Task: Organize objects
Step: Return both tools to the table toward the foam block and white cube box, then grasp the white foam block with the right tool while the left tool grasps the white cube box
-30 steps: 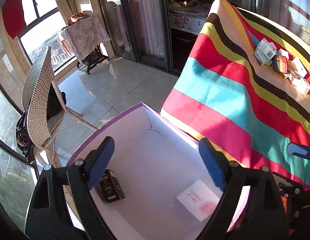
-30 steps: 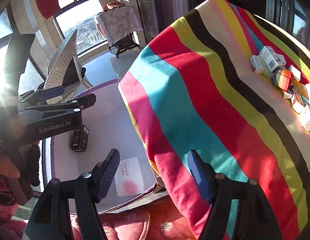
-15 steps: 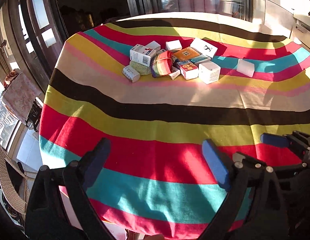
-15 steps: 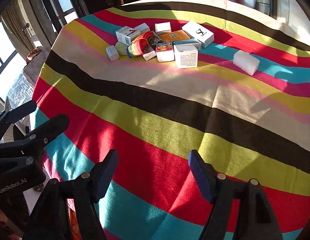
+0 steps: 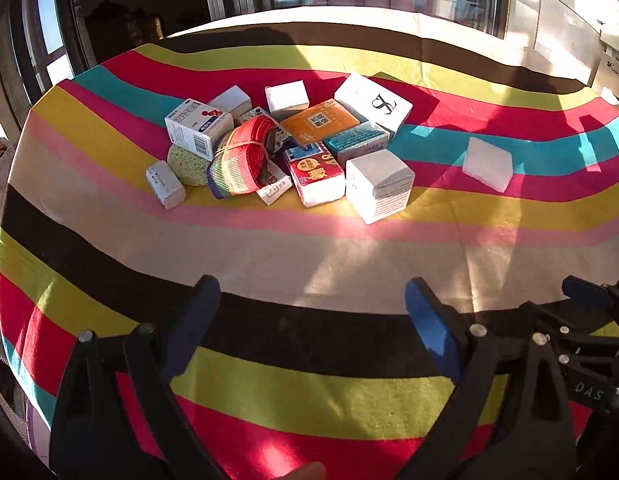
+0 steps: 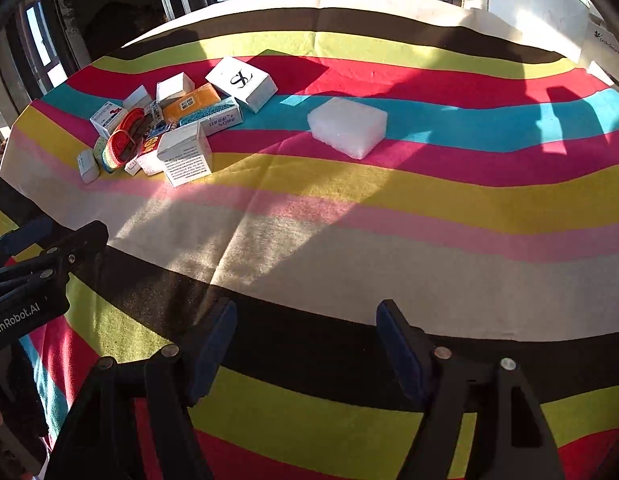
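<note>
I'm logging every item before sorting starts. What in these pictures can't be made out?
- Left wrist view: the green sponge is half hidden under the blue-and-white box and the ribbon roll.
- Right wrist view: print on the white cube box is too small.
- Left wrist view: the small box has blurred text.

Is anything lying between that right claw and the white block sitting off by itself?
Nothing visible does. Between the open right gripper and the white block there is only bare striped cloth. The pile of boxes sits off to the left.
</note>
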Motion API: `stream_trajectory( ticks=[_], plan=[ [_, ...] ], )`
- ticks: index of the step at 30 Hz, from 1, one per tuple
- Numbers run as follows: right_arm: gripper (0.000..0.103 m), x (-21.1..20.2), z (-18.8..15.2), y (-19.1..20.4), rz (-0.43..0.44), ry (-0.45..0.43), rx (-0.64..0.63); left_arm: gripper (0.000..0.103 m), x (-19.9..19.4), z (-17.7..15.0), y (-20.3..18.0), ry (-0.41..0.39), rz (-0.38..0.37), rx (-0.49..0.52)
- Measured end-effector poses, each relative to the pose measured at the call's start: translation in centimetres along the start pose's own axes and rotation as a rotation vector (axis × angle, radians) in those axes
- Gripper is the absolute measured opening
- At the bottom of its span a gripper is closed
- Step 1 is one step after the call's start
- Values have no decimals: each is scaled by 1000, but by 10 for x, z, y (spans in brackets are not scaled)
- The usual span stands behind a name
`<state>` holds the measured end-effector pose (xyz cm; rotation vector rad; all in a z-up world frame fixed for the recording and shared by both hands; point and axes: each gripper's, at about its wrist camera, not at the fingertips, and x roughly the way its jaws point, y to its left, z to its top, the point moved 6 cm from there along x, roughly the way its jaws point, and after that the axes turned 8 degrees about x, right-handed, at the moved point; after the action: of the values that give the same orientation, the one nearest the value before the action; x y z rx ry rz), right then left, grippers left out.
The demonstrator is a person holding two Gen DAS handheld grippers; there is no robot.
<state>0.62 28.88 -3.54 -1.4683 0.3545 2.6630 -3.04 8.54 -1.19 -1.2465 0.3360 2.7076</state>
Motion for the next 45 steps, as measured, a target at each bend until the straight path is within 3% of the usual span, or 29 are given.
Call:
stream_trajectory(
  ticks=[5, 13, 27, 34, 37, 39, 41, 45],
  plan=[
    [74, 27, 35, -22, -28, 14, -32, 95, 17, 11, 5, 33, 15, -18],
    [78, 57, 80, -37, -8, 26, -133, 95, 34, 25, 1, 75, -20, -54],
    [94, 83, 109, -16, 55, 18, -237, 95, 39, 29, -8, 78, -23, -39],
    [95, 86, 112, -7, 54, 1, -239, 95, 39, 30, -7, 74, -17, -38],
    [88, 81, 107, -5, 61, -13, -252, 95, 39, 30, -7, 71, -14, -34],
    [77, 75, 103, -1, 77, -25, -267, 95, 40, 30, -7, 69, -17, -36],
    [55, 70, 97, 3, 89, -37, -279, 95, 40, 30, -8, 70, -17, -35],
    [50, 61, 88, 7, 39, -53, -281, 95, 43, 29, -8, 74, -24, -35]
  ],
)
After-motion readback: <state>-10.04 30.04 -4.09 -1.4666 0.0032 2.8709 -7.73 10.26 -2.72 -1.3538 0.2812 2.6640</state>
